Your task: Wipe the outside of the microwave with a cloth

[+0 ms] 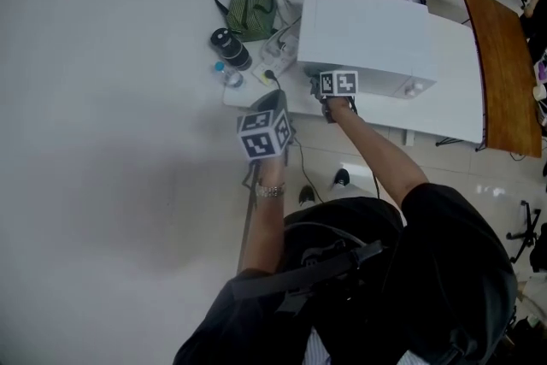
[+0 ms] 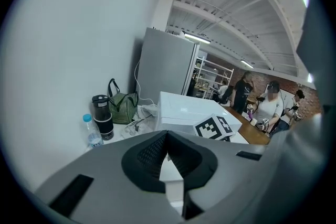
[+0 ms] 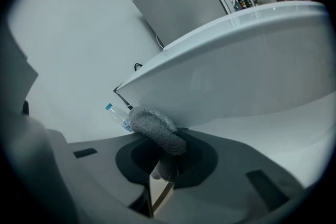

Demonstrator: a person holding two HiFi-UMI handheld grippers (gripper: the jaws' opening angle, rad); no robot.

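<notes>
Your right gripper (image 3: 167, 159) pinches the grey cloth (image 3: 156, 126) against the near side of the white microwave (image 1: 367, 34), upper middle of the head view. Your left gripper (image 2: 167, 139) hangs at centre frame, fingers pressed together on nothing.

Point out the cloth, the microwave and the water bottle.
cloth (image 3: 155, 126), right gripper view, bunched grey middle.
microwave (image 1: 367, 34), head view, white top.
water bottle (image 2: 94, 136), left gripper view, clear body.
</notes>
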